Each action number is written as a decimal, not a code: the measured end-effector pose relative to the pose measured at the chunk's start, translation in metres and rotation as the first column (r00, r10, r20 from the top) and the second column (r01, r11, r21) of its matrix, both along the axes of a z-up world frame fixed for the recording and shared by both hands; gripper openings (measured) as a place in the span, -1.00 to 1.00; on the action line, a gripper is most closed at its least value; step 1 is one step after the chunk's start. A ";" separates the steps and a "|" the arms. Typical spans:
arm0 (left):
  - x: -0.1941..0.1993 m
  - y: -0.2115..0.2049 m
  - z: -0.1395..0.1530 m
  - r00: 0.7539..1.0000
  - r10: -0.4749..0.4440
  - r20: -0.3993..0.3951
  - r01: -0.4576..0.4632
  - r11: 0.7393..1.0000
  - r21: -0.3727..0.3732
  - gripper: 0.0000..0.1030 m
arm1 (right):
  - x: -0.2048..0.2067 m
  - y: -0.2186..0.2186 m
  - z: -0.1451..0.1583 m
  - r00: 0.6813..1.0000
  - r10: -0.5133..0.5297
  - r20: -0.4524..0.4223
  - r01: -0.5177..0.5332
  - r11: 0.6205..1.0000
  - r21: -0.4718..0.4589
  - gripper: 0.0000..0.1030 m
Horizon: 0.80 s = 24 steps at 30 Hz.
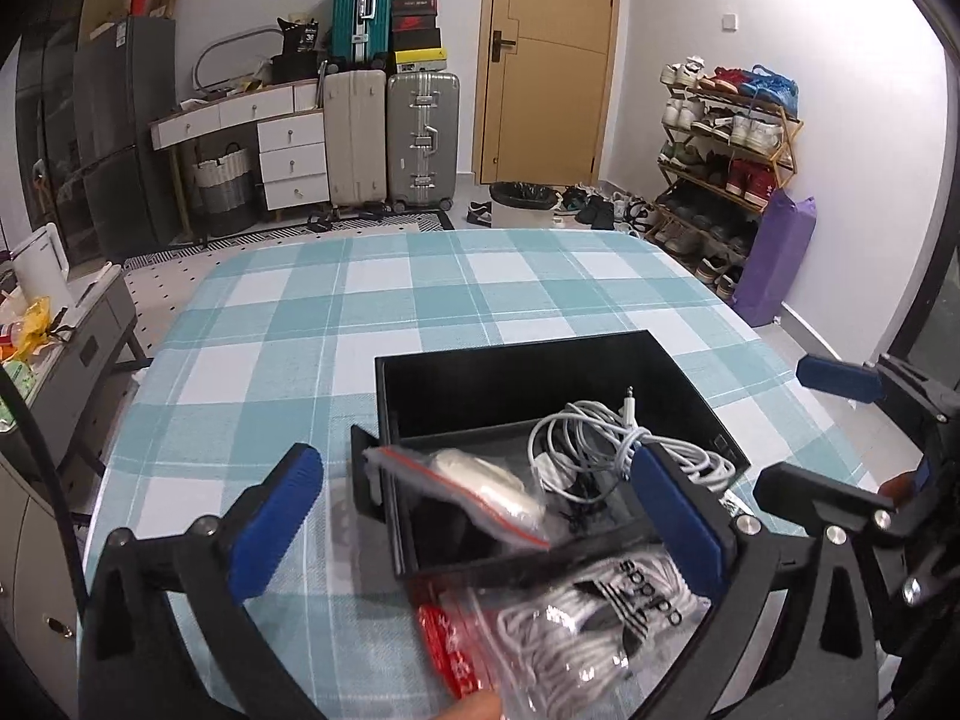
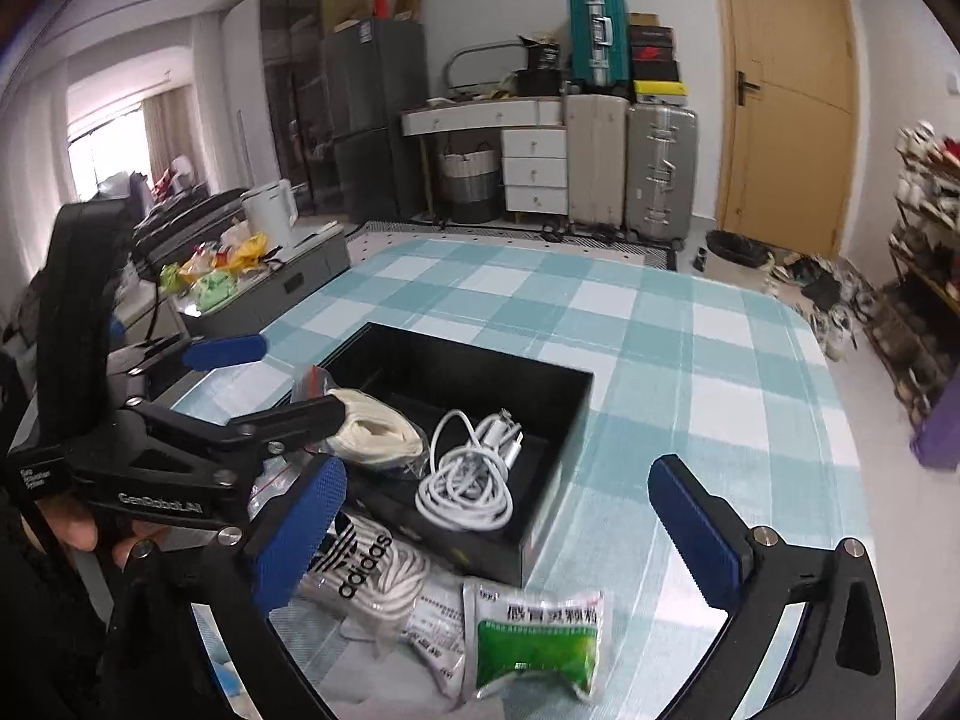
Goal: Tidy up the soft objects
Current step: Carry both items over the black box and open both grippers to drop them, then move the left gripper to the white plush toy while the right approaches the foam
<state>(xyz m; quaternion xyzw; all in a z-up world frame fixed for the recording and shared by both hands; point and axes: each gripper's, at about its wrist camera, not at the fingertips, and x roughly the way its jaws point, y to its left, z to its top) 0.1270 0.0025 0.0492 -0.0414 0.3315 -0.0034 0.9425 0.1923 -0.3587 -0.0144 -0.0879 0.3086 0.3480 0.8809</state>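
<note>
Adidas laces bag (image 2: 366,564) clear, crumpled beside black box (image 2: 558,402); both grippers spread, empty.

The zip bag (image 1: 558,618) of white cord blurs at the bottom edge below the black box (image 1: 510,372), half cut off.

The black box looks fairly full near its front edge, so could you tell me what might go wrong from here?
1. The zip bag of white cord lies tilted over the black box wall, not flat inside, so it could slide out.
2. The adidas bag lies right under the open left tool, which may snag it.
3. The coiled white cable has loose loops that the next item could catch.
</note>
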 end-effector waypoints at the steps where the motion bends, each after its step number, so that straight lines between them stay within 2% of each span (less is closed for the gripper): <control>1: -0.003 0.000 0.000 1.000 0.004 0.002 -0.004 1.000 -0.004 1.00 | -0.002 -0.002 -0.001 1.000 -0.006 -0.010 0.006 1.000 0.007 0.99; 10: -0.038 0.000 0.007 0.999 0.009 0.038 -0.009 1.000 0.001 1.00 | -0.027 -0.019 -0.005 0.999 -0.015 -0.049 0.018 0.998 0.052 0.99; 24: -0.082 -0.003 0.001 0.998 0.032 0.062 -0.031 0.999 -0.009 1.00 | -0.063 -0.032 -0.015 1.000 -0.001 -0.021 0.002 0.999 0.048 0.99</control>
